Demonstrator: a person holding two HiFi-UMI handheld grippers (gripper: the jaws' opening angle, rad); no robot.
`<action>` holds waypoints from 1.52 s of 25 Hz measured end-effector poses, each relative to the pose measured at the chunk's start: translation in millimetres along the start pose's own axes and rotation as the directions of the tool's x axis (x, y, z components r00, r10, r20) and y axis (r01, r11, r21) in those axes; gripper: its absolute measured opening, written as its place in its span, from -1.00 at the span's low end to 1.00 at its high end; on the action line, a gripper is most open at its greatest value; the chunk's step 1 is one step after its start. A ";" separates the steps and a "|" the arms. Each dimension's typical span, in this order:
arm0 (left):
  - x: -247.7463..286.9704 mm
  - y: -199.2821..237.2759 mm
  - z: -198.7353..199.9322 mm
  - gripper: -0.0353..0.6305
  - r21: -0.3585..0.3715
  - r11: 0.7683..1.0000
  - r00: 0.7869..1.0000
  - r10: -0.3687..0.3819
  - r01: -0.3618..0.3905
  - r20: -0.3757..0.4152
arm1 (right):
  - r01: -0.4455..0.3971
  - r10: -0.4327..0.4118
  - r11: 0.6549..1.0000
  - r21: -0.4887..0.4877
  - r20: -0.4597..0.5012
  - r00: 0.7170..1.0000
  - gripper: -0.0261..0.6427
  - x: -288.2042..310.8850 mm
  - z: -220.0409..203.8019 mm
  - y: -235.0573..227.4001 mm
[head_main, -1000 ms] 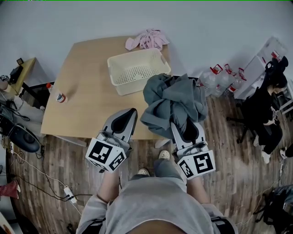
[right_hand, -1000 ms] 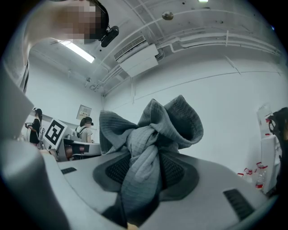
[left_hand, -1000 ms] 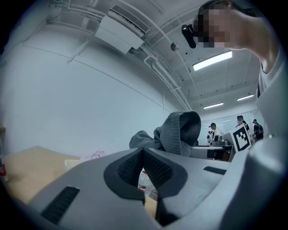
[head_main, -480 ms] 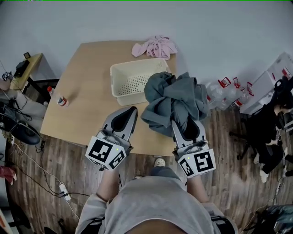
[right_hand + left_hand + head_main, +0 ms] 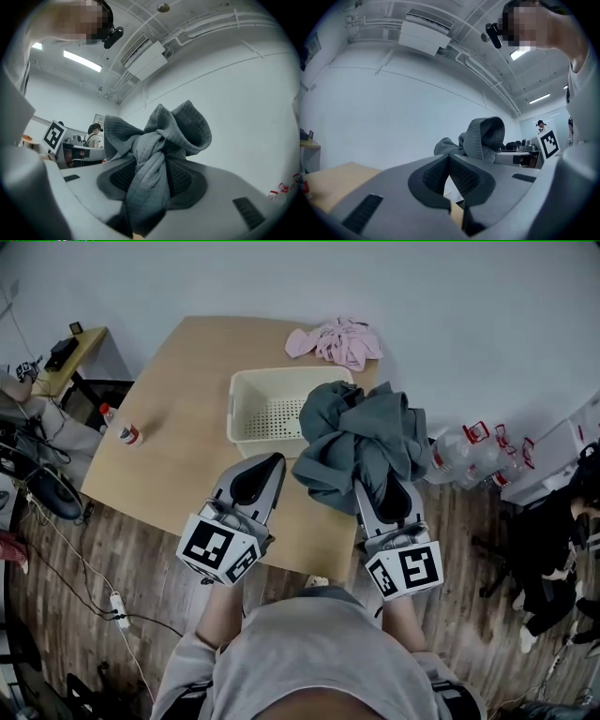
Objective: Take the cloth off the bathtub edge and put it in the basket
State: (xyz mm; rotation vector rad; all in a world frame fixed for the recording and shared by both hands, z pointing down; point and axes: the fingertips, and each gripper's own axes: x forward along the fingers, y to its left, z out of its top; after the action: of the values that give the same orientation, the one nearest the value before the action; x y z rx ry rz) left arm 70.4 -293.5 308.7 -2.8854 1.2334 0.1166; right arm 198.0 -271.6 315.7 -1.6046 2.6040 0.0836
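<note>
A crumpled grey cloth [image 5: 361,442] hangs bunched in the air over the basket's right rim and the table's right part. My right gripper [image 5: 379,487] is shut on its lower folds. In the right gripper view the cloth [image 5: 154,150] fills the gap between the dark pads of that gripper [image 5: 150,176]. The cream perforated basket [image 5: 246,395] stands on the wooden table [image 5: 178,446], nothing showing inside it. My left gripper [image 5: 264,467] hovers over the table just in front of the basket, shut and holding nothing; its jaws meet in the left gripper view [image 5: 449,161], with the cloth [image 5: 483,138] beyond them.
A pink cloth [image 5: 337,340] lies at the table's far edge behind the basket. A small bottle [image 5: 128,435] stands near the table's left edge. Water bottles [image 5: 469,451] sit on the floor to the right, a side desk [image 5: 66,357] and cables to the left.
Both grippers and the held grey cloth have come forward over the table towards the basket. The cloth now overlaps the basket's right rim. The grip has not changed.
</note>
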 end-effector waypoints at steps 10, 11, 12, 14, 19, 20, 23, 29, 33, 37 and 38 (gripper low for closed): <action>23.0 -5.4 -10.7 -0.91 -0.001 0.995 0.994 0.104 -0.104 -0.015 | -0.092 0.092 0.995 0.027 -0.006 0.996 -0.39 13.1 -12.3 -32.8; 23.1 -4.6 -12.5 -0.91 -0.002 0.994 0.993 0.112 -0.112 -0.021 | -0.097 0.097 0.995 0.032 -0.007 0.995 -0.39 15.3 -13.7 -34.5; 23.0 -3.3 -14.2 -0.91 -0.001 0.993 0.992 0.120 -0.120 -0.029 | -0.101 0.101 0.994 0.037 -0.007 0.995 -0.39 17.6 -15.0 -35.7; 22.0 0.6 -16.3 -0.91 0.004 0.990 0.990 0.138 -0.138 -0.040 | -0.111 0.112 0.993 0.047 -0.008 0.994 -0.39 21.4 -17.3 -36.4; 20.9 9.5 -21.2 -0.91 0.003 0.987 0.985 0.162 -0.162 -0.050 | -0.130 0.131 0.990 0.058 -0.011 0.991 -0.39 31.1 -23.7 -35.7; 21.2 11.8 -22.6 -0.91 0.004 0.987 0.985 0.162 -0.162 -0.056 | -0.131 0.132 0.990 0.059 -0.012 0.991 -0.39 33.7 -24.4 -35.2; 21.3 22.2 -25.1 -0.91 0.000 0.987 0.985 0.159 -0.159 -0.064 | -0.131 0.132 0.990 0.059 -0.017 0.991 -0.39 43.9 -26.4 -32.3; 19.0 55.0 -26.5 -0.90 -0.013 0.988 0.986 0.153 -0.154 -0.069 | -0.112 0.113 0.992 0.055 -0.024 0.993 -0.39 72.2 -29.3 -23.7; 17.5 81.7 -23.6 -0.91 -0.017 0.990 0.988 0.136 -0.138 -0.075 | -0.095 0.096 0.994 0.047 -0.026 0.995 -0.39 96.0 -26.9 -14.6; 16.6 110.2 -22.8 -0.91 -0.022 0.993 0.991 0.112 -0.114 -0.078 | -0.075 0.076 0.997 0.034 -0.029 0.997 -0.39 119.6 -26.3 -3.6; 16.3 117.4 -22.7 -0.91 -0.024 0.994 0.992 0.103 -0.105 -0.079 | -0.068 0.069 0.997 0.030 -0.030 0.997 -0.39 125.4 -26.0 -0.5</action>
State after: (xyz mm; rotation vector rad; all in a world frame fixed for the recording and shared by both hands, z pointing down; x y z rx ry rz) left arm -1.6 -387.1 333.6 -2.8750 1.4068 0.0216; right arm 141.2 -385.6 329.2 -1.5203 2.6709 0.0249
